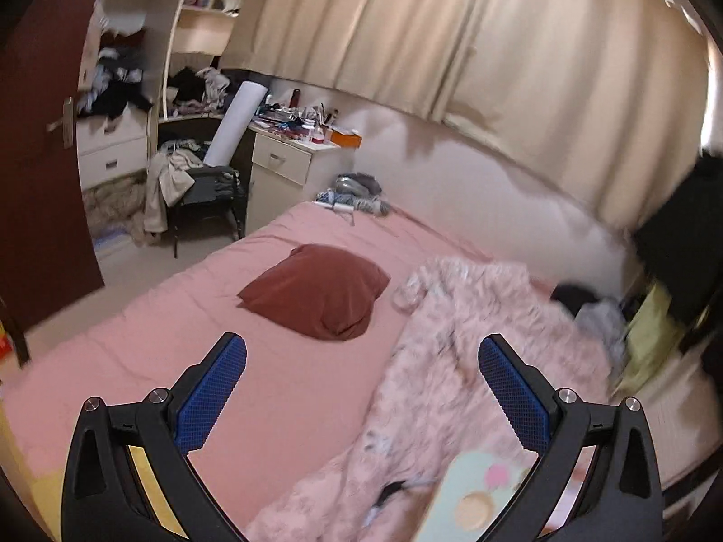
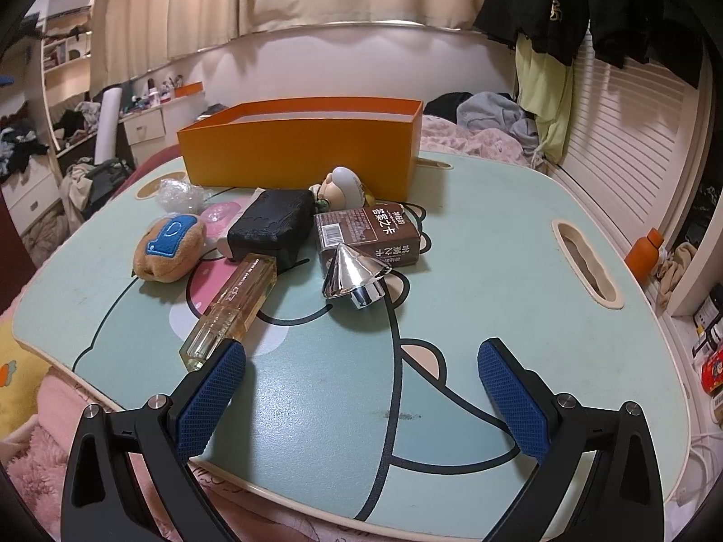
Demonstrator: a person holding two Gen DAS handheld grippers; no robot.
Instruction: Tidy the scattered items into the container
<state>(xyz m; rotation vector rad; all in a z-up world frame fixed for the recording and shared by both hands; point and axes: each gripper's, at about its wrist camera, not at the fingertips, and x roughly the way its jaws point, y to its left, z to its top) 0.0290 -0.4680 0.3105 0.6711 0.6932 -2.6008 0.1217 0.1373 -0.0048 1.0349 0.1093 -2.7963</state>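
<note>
An orange box (image 2: 298, 153) stands open at the far side of a light-blue lap table (image 2: 474, 280). In front of it lie a brown plush toy (image 2: 169, 246), a black pouch (image 2: 273, 223), a clear perfume bottle (image 2: 230, 311), a silver cone-shaped cap (image 2: 357, 273), a brown carton (image 2: 370, 235), a small figurine (image 2: 339, 187) and crumpled plastic wrap (image 2: 178, 194). My right gripper (image 2: 361, 370) is open, low over the table's near part, its left pad beside the bottle's base. My left gripper (image 1: 361, 370) is open and empty above a pink bed (image 1: 158, 352); a corner of the table (image 1: 470, 497) shows below it.
A dark red pillow (image 1: 316, 293) and a fluffy pink blanket (image 1: 452, 361) lie on the bed. A chair (image 1: 203, 189) and a cluttered desk (image 1: 289, 144) stand beyond it. Dark clothes (image 2: 587, 4) hang at the right. An orange bottle (image 2: 646, 255) stands by the slatted wall.
</note>
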